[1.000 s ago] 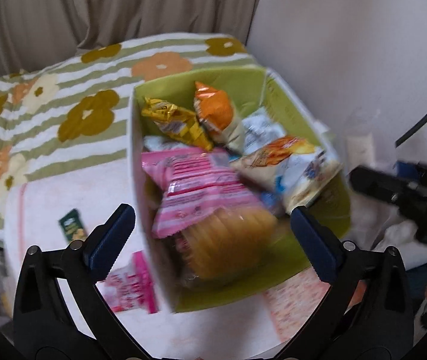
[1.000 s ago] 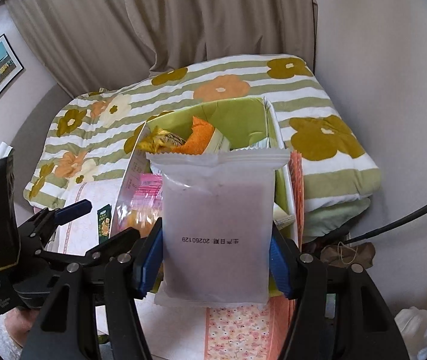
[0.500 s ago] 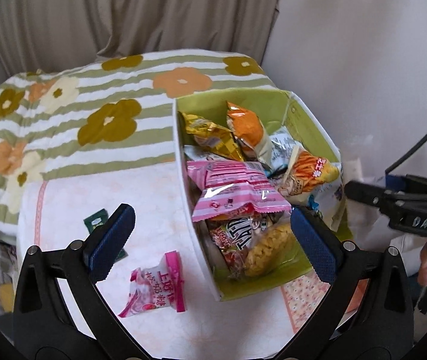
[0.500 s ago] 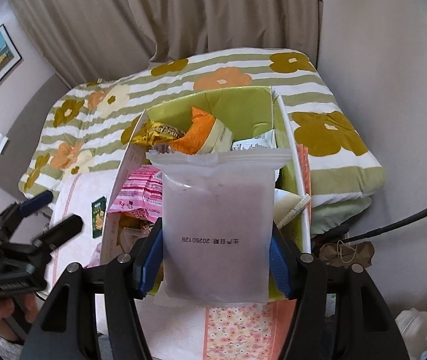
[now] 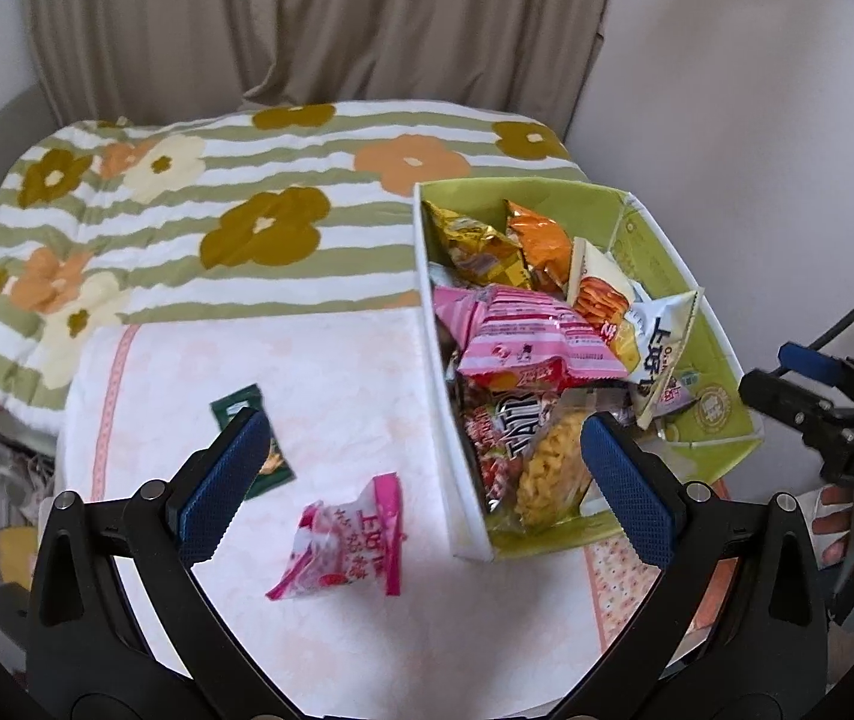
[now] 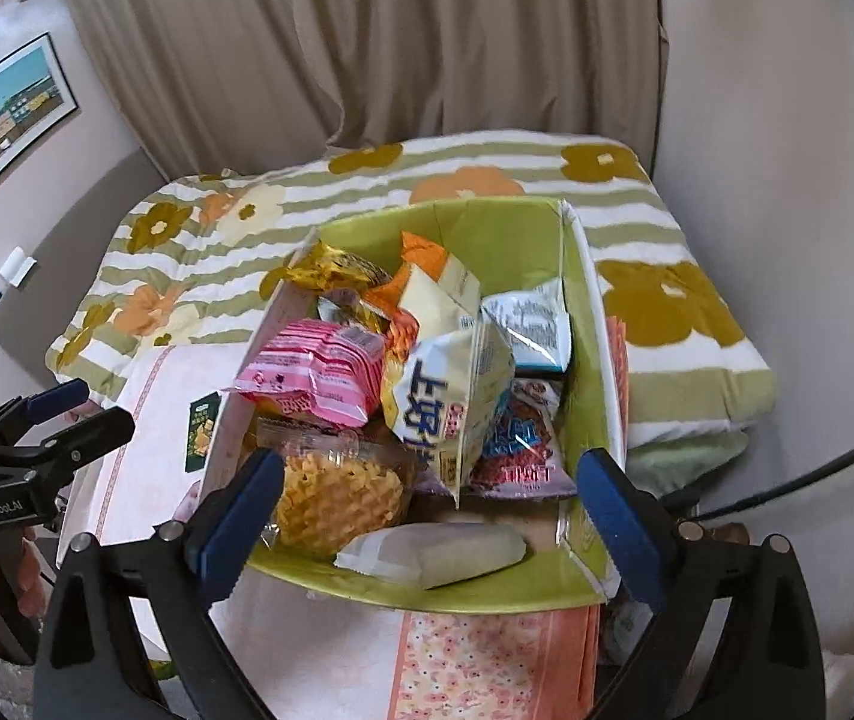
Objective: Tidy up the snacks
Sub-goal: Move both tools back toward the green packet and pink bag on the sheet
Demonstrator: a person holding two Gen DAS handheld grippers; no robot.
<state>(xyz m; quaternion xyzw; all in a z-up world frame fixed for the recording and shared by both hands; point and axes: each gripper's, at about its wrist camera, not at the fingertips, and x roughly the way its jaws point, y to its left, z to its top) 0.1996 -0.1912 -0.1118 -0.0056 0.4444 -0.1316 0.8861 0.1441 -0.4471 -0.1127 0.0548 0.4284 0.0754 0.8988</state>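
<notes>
Most snacks fill the green box [image 6: 580, 324]; a pink packet [image 5: 342, 546] and a dark green sachet [image 5: 252, 438] wait on the surface [image 5: 330, 372]. My left gripper [image 5: 414, 474] and right gripper [image 6: 427, 516] are spread, empty.

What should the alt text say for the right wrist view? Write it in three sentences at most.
A green box crammed with snack packets sits on a floral cloth, a white packet lying at its near edge. The right gripper hovers over it, jaws open and empty. The left gripper waits at far left.

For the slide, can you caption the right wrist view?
Open right gripper above the green box of snacks, a white packet lying at its near end.
</notes>
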